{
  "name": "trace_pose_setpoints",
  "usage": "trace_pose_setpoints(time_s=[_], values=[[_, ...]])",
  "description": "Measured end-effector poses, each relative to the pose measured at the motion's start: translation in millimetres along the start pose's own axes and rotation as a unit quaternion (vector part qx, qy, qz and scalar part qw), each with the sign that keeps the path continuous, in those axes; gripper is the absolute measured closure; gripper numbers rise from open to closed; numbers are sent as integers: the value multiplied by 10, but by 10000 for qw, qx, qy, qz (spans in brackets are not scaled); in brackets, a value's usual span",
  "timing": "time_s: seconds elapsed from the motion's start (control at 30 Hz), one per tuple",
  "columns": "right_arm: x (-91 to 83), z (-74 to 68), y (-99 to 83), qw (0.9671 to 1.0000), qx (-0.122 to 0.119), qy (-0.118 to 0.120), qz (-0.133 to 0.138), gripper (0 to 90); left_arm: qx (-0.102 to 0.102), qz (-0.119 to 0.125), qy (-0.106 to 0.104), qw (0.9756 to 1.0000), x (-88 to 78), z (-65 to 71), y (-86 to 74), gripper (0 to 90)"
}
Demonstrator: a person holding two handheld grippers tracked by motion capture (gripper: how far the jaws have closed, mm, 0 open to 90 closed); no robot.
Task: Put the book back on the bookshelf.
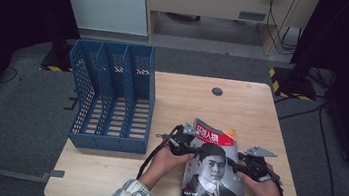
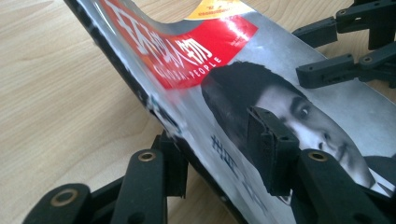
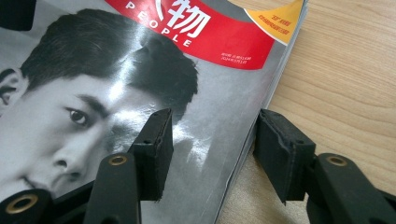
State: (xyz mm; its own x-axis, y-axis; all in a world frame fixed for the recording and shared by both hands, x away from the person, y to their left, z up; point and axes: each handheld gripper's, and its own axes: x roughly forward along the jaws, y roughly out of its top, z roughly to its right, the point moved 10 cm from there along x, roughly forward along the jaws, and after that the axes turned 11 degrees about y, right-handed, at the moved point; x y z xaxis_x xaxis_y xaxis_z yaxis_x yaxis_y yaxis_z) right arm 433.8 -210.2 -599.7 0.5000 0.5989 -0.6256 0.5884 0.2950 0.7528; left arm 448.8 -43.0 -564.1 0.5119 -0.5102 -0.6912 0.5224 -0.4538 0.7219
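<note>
i'm looking down on the table (image 1: pixel 102 180) and the magazine (image 1: pixel 213 173) is lying toward five o'clock on it, well apart from the blue file rack (image 1: pixel 112 95) sitting at about nine o'clock. i'm working the left gripper (image 1: pixel 183 140) at the magazine's nine o'clock edge, the spine side, and in the left gripper view that edge is lifting off the wood, with one jaw under it and the other over the cover; the pads are standing apart and i'm not seeing them pressing, so i'm calling those jaws open around the spine. i'm holding the right gripper (image 1: pixel 249 166) at the three o'clock edge, and in the right gripper view its jaws are straddling the page edge, one over the cover and one out over bare wood, open and gripping nothing. i'm judging this thing light, floppy and glossy: the cover is already bowing where it's raised, so it will be sagging from a one-sided hold and sliding on slick paper. i'm thinking the spine is the place to pinch, since it's the stiffest line, with the right side only steadying the loose pages so they aren't fanning.
</note>
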Motion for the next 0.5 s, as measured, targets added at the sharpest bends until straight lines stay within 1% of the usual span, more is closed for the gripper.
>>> trace_pose_setpoints(time_s=[0.13,0.2,0.23,0.27,0.3,0.37,0.43,0.5], values=[[1,0,0,10000,4,-7,7,472,-81,51,-19,10000,13,-25,59,574],[0,-1,-1,10000,4,-1,2,473,-72,68,-6,10000,16,-42,88,570],[2,-1,0,10000,1,-4,10,473,-10,39,-17,10000,24,-50,118,565],[2,-1,0,10000,1,-4,10,473,-10,39,-17,10000,24,-50,118,560],[6,-7,2,10000,-17,12,12,474,-5,34,-16,10000,37,-52,152,557],[9,-17,3,10000,-20,23,10,474,67,-32,-37,10000,45,-56,167,547],[11,-16,3,10000,-33,22,11,475,87,-74,-61,9999,60,-54,189,526],[14,-15,6,10000,-61,9,30,475,63,-73,-82,9999,81,-52,214,519]])
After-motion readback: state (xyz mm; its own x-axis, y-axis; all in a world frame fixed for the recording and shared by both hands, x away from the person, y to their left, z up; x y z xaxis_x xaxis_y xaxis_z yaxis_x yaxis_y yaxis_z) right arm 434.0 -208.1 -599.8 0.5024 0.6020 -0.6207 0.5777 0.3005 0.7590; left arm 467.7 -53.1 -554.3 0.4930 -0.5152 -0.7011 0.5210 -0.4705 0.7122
